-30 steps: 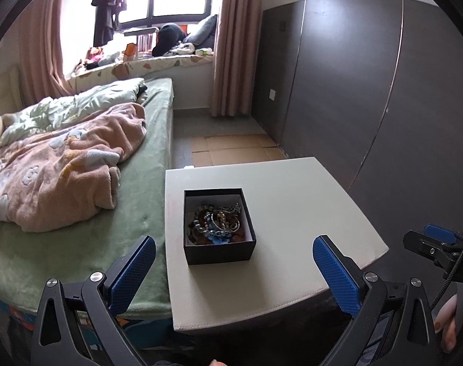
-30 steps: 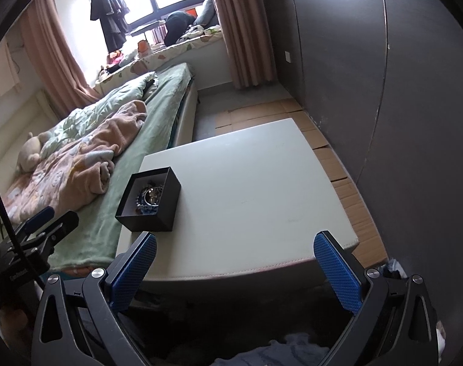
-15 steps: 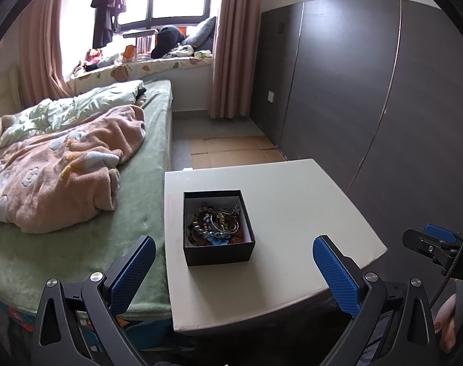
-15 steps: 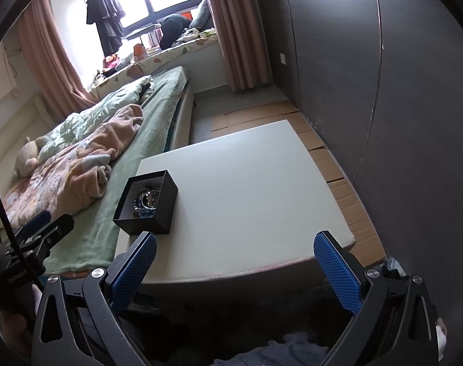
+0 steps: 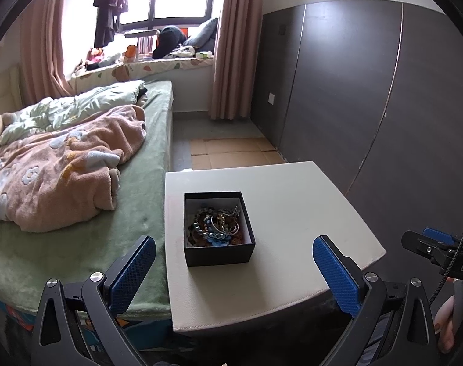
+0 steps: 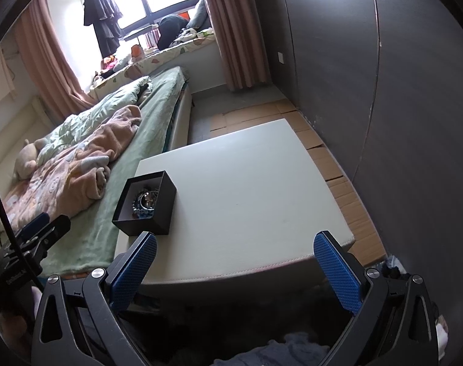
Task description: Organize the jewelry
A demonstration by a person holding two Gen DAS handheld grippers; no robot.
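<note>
Left hand-held gripper (image 5: 234, 270) spread wide, blue pads well apart, nothing held; right hand-held gripper (image 6: 235, 270) likewise wide and holding nothing. Both hover short of the near edge of the worktop (image 5: 307, 210), a pale square top set against the bed (image 5: 79, 213). Black open box (image 5: 218, 228) stands on the worktop's left half, near the bed side, lid not in view. Jewelry (image 5: 216, 225) lies heaped inside it: beaded bracelets, a metal bangle, blue beads, tangled together; no piece visible on the bare worktop. This fits either a pile awaiting sorting or pieces gathered in. If sorting is wanted, judgement: brace the box with one gripper, come down from above with the other, pinch a single strand, since the tangle may drag neighbours along.
</note>
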